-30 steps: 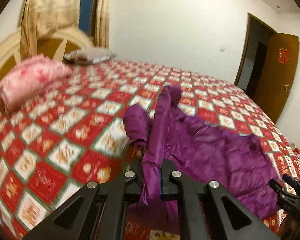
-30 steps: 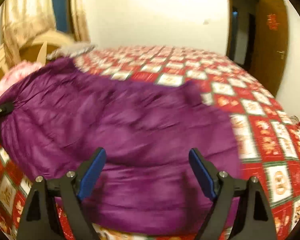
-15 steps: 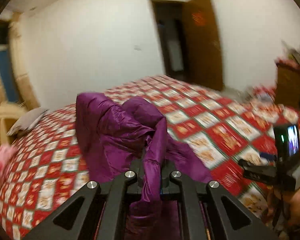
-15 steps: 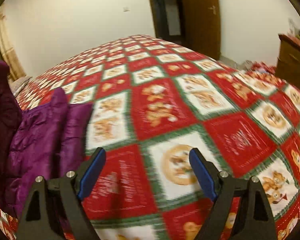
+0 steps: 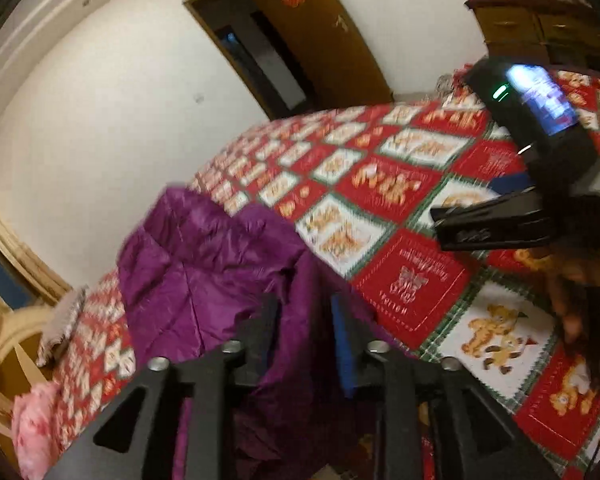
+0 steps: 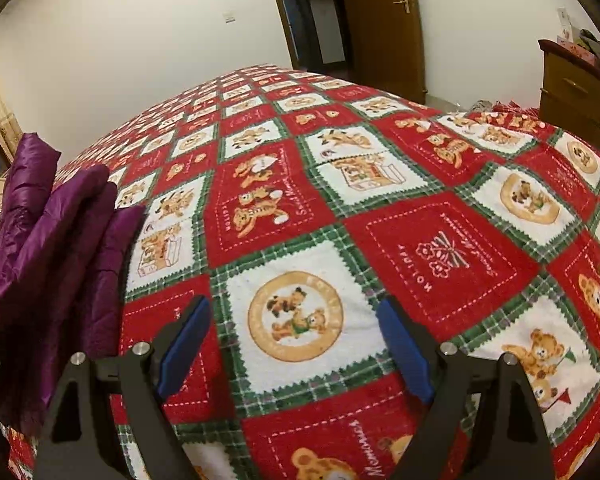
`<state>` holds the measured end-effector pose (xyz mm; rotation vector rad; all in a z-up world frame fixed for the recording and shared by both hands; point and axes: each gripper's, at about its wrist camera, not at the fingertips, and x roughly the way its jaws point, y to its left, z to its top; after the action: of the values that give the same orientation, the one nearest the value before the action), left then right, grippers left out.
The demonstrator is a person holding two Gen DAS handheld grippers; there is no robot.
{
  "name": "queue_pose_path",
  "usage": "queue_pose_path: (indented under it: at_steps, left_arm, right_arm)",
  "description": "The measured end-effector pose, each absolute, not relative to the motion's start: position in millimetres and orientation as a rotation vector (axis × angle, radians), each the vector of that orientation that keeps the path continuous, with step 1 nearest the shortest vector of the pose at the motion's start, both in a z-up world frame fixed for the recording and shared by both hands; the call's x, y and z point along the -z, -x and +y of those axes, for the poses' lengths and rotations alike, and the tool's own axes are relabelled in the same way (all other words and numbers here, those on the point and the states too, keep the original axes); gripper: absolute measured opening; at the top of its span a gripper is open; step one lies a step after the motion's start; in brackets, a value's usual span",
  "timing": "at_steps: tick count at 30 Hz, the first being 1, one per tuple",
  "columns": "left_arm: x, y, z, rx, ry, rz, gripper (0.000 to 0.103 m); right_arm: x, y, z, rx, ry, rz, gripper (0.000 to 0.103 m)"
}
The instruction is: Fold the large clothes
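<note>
A purple padded jacket (image 5: 204, 264) lies bunched on the red and white checked blanket (image 5: 404, 292) of a bed. My left gripper (image 5: 303, 304) hangs just over the jacket's near edge. Its jaws are opening, and a fold of purple fabric stands loosely between them with the pads off it. In the right wrist view the jacket (image 6: 52, 240) is piled at the left edge. My right gripper (image 6: 295, 308) is open over bare blanket (image 6: 440, 248) with nothing between its fingers. That right gripper (image 5: 496, 224) also shows at the right of the left wrist view.
A person's hand (image 5: 572, 292) holds the right gripper's handle. A brown door (image 6: 380, 20) stands open beyond the bed, and a wooden dresser (image 6: 572, 92) is at the right. A pink pillow (image 5: 36, 428) and a grey pillow (image 5: 60, 332) lie by the headboard.
My left gripper swung across the bed and rolled, and its jaws parted from the purple fabric they pinched. My right gripper moved off the jacket to bare blanket, staying open.
</note>
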<state>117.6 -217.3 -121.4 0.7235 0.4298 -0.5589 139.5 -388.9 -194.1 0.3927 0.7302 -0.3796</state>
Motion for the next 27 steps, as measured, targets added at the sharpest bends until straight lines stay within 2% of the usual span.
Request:
queue_pose_path:
  at_steps: [1, 2, 3, 4, 9, 13, 15, 18, 22, 27]
  left_arm:
    - [114.7, -113.0, -215.5, 0.566, -0.712, 0.421, 0.053]
    - [108.3, -110.2, -213.1, 0.570, -0.700, 0.412, 0.061]
    - [101.4, -106.7, -209.5, 0.572, -0.683, 0.397, 0.074]
    - [93.8, -104.7, -204.8, 0.573, -0.661, 0.383, 0.078]
    - [64.1, -138.8, -163.0, 0.489, -0.476, 0.442, 0.079]
    - [62.1, -202.7, -114.2, 0.248, -0.333, 0.550, 0.079]
    - [65.6, -237.9, -86.6, 0.121, -0.252, 0.606, 0.079]
    - [72.8, -275.7, -59.1, -0.020, -0.191, 0.646, 0.079]
    - [83.1, -310.5, -53.7, -0.119, -0.197, 0.654, 0.079]
    - [87.8, -336.4, -50.3, -0.064, -0.062, 0.683, 0.079]
  right_arm:
    - [192.9, -140.0, -389.8, 0.380, -0.397, 0.731, 0.088]
    - [192.5, -140.6, -390.7, 0.382, -0.398, 0.732, 0.088]
    - [191.6, -140.1, -390.8, 0.385, -0.397, 0.733, 0.088]
    - [189.0, -140.1, -391.3, 0.389, -0.392, 0.733, 0.088]
    - [163.5, -148.1, -388.0, 0.385, -0.347, 0.728, 0.084]
    - [113.9, -174.7, -363.5, 0.319, -0.267, 0.716, 0.060]
    - [91.9, -190.1, -345.8, 0.286, -0.225, 0.705, 0.052]
    - [53.1, -226.7, -304.0, 0.221, -0.181, 0.705, 0.052]
    - [31.6, -277.1, -250.9, 0.173, -0.142, 0.750, 0.052]
    - [56.2, -326.2, -217.8, 0.205, -0.179, 0.810, 0.052]
